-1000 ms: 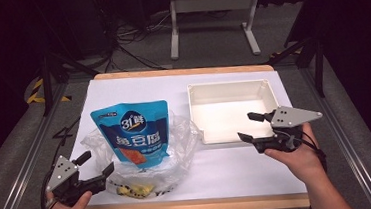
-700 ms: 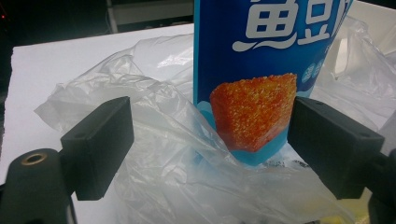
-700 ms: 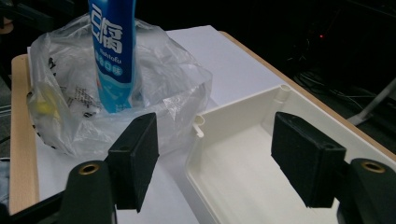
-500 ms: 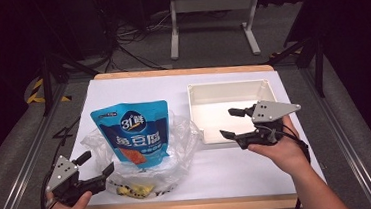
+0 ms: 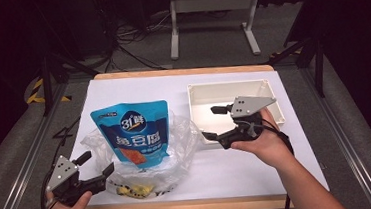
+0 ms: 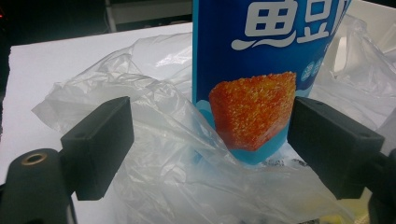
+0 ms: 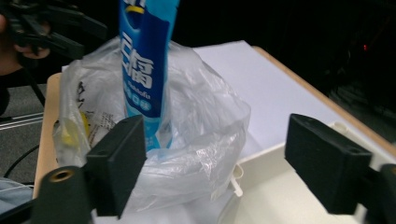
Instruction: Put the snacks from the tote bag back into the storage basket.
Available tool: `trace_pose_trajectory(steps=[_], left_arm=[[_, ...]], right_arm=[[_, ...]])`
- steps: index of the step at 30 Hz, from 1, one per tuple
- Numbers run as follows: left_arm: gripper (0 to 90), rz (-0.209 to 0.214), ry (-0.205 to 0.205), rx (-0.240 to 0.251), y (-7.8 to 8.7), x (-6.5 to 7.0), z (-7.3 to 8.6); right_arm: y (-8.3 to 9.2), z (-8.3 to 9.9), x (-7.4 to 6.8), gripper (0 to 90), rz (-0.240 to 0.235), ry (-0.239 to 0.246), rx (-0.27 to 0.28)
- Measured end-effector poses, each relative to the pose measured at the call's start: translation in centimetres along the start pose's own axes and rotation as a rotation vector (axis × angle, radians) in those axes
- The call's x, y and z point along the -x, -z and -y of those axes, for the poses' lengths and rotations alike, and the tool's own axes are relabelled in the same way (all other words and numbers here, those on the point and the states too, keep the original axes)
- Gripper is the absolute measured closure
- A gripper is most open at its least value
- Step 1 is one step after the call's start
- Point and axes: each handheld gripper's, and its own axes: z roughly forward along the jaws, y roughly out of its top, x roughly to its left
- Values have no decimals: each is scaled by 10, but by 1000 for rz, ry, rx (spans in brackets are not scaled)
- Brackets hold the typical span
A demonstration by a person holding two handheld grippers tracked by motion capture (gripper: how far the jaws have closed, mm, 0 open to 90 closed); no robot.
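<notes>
The blue pouch (image 5: 134,133) stands upright in a crumpled clear plastic bag (image 5: 176,145) left of the middle of the white tabletop (image 5: 137,90), its foot sunk in the folds, while small yellow things (image 5: 134,190) at the bag's near edge are too blurred through the film to name. The left tongs (image 5: 94,167) sit at the near-left corner beside the bag, jaws apart and empty, the pouch's lower front between them in the left gripper view, its top cut off. The right tongs (image 5: 213,123) hang over the near-left corner of the white tray (image 5: 273,102), whose floor they partly cover; their jaws have just been opening, nothing between them.
</notes>
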Motion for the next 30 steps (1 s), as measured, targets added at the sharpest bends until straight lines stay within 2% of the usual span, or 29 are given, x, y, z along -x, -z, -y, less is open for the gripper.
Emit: trace_pose_trajectory(steps=[1, 3, 10, 15, 26, 30], left_arm=[[156, 0, -2, -1, 0, 0, 0], [155, 2, -2, -1, 0, 0, 0], [156, 0, -2, 0, 0, 0, 0], [156, 0, -1, 1, 1, 0, 0], [156, 0, -2, 1, 1, -1, 0], [156, 1, -2, 2, 1, -1, 0]], right_arm=[[-3, -1, 0, 227, -7, 17, 10], [-9, -4, -1, 229, -48, 24, 20], [-25, -13, -6, 225, -80, 59, 18], [-31, -17, -9, 222, -92, 63, 15], [-58, -20, -17, 154, -111, 58, -5], [-72, -19, -20, 151, -140, 49, -12]])
